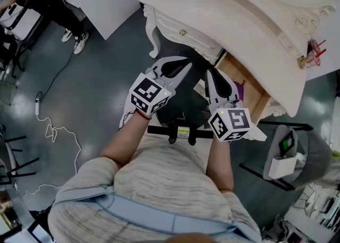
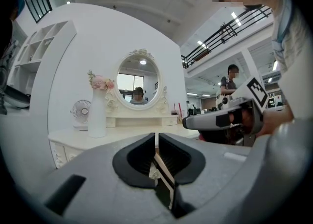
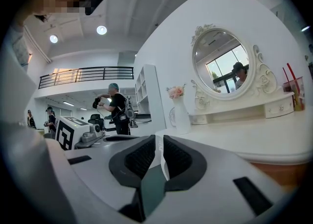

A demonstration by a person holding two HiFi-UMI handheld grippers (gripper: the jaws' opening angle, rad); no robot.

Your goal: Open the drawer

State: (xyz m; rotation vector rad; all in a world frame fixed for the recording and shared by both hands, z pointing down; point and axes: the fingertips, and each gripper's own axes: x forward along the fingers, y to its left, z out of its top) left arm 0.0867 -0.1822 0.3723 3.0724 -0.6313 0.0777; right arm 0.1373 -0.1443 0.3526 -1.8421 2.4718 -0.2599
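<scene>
— How are the two grippers set?

— Both are pressed together. The left gripper (image 2: 156, 140) shows only a thin slit between its pads in its own view, with nothing in it. The right gripper (image 3: 159, 142) looks the same and is empty.

— And the drawer?

— In the head view the drawer (image 1: 251, 89) stands pulled out under the white dressing table (image 1: 255, 19), bare wood inside. The right gripper is just beside its near corner, and I cannot tell whether it touches. The left gripper is near the table's front, apart from it.

— What do the gripper views add?

— They show the tabletop from the side: an oval mirror (image 2: 138, 83), a tall white vase (image 2: 97, 115) with pink flowers and a small fan (image 2: 80, 113). The right gripper view catches only a strip of the drawer's wood under the tabletop, at the lower right. It also shows a person (image 3: 117, 110) standing far behind.

— What is on the floor?

— A white cable (image 1: 50, 130) lies well off to the left.
</scene>
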